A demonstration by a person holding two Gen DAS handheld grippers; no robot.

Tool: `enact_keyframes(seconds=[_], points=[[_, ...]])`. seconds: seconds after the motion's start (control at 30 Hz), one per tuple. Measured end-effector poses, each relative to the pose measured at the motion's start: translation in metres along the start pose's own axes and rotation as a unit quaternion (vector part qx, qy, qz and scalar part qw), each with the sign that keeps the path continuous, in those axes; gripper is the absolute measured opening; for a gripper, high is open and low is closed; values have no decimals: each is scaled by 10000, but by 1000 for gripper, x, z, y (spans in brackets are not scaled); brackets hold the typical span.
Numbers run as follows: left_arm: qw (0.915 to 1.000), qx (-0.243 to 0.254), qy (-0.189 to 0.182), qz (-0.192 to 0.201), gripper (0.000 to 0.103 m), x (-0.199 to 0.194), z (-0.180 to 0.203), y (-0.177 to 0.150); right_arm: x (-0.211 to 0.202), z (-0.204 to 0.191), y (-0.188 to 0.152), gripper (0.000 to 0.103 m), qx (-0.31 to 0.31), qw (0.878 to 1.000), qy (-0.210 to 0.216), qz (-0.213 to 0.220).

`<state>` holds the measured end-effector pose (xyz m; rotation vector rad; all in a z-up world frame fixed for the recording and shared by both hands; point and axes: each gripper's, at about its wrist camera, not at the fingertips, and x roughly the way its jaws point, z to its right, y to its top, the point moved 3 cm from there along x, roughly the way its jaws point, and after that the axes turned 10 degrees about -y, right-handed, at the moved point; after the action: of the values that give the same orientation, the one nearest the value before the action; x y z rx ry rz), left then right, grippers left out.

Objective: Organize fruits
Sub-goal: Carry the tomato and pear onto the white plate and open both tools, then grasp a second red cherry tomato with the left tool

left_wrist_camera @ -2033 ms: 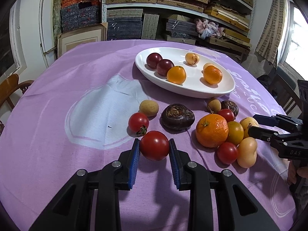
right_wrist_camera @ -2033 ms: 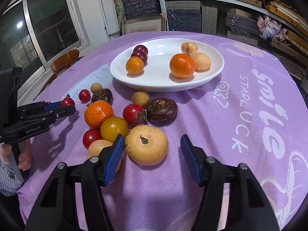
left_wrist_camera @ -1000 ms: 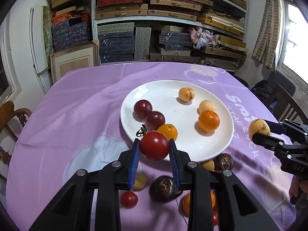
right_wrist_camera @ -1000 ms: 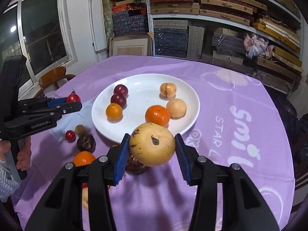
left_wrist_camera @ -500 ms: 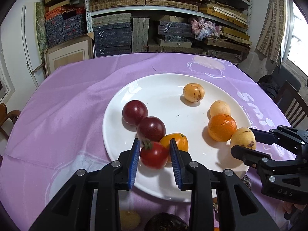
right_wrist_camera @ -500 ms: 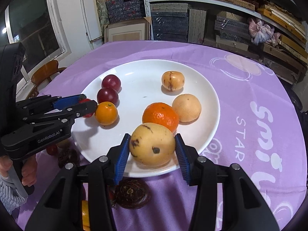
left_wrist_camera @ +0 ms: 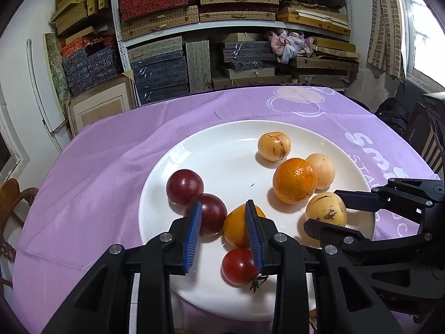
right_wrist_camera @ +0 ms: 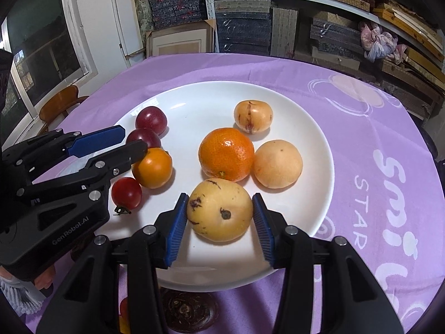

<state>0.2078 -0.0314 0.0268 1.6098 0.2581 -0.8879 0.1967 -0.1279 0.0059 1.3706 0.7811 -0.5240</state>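
Left claw (left_wrist_camera: 224,232) opening over plate (left_wrist_camera: 222,150), tomato (left_wrist_camera: 239,265) loose below its right pad, right claw (right_wrist_camera: 219,218) clamped on yellow fruit (right_wrist_camera: 219,210) — beside orange (right_wrist_camera: 226,154)

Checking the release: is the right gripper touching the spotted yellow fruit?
Touching. The right wrist view shows both blue pads of the right gripper pressed against the spotted yellow fruit.

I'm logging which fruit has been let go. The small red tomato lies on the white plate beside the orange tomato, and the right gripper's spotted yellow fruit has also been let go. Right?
Not quite. The right gripper is shut on the spotted yellow fruit, as the right wrist view shows. The rest holds: the small red tomato lies on the white plate beside the orange tomato.
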Motion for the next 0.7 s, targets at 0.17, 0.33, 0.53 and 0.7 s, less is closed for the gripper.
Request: enact_keyframes(seconds=[0.17,0.33,0.53,0.7], points=[[9999,-23,127,-11,64,-1,-3,-2,-13,7,2,52,136,9998,54,135],[9997,-83,221,-102,70,-9,-8,-5,-42,19,0,63,273,9990,78,354],[9981,-548,291,16,82,-56,-43,-13,-103,41,-30,88,621,9946,216,800],[9933,-1136,177,-125,86,-94,-71,-45,-133,60,-75,96,1182,9859,423,1106]])
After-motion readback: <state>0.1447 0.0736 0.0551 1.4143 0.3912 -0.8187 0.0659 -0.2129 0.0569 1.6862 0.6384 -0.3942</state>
